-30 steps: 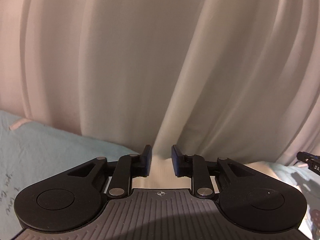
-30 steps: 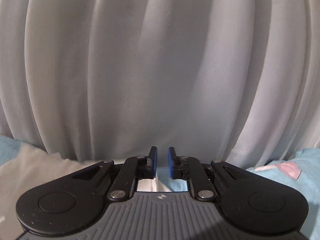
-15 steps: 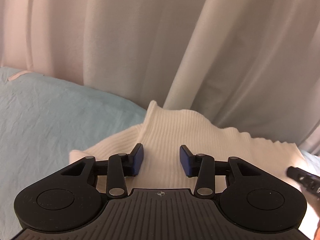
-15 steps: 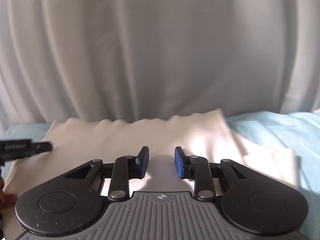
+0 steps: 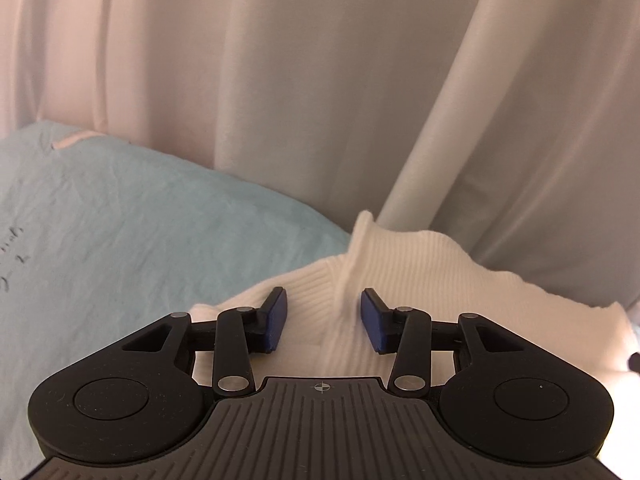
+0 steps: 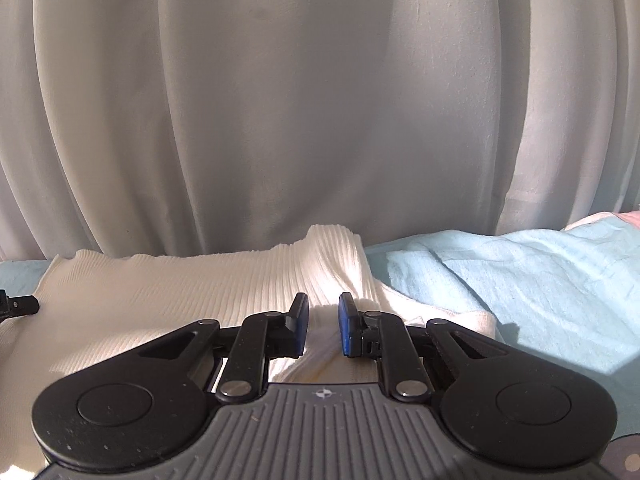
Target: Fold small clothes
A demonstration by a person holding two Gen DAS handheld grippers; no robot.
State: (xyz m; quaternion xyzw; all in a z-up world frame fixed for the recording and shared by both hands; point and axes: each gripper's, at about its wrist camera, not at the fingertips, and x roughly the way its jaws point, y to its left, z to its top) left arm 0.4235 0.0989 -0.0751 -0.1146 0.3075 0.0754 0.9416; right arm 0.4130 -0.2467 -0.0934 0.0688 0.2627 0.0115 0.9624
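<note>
A pleated off-white curtain (image 6: 280,100) is being shown across the whole background, with a wrinkled pale-blue bedsheet (image 5: 140,240) being spread below it as the work surface. On that sheet, just in front of the curtain, a white ribbed knit garment (image 6: 180,292) is being laid out flat, one raised peak of fabric being left standing near its far edge. The left gripper (image 5: 323,320) is being held just above the knit with its blue-padded jaws wide apart and nothing between them. The right gripper (image 6: 322,326) is being kept narrower, a small gap being left between the pads over a ridge of fabric; no cloth appears to be pinched. By this layout, the folding is being judged as barely started: spreading seems done, while every fold is being left to do.
</note>
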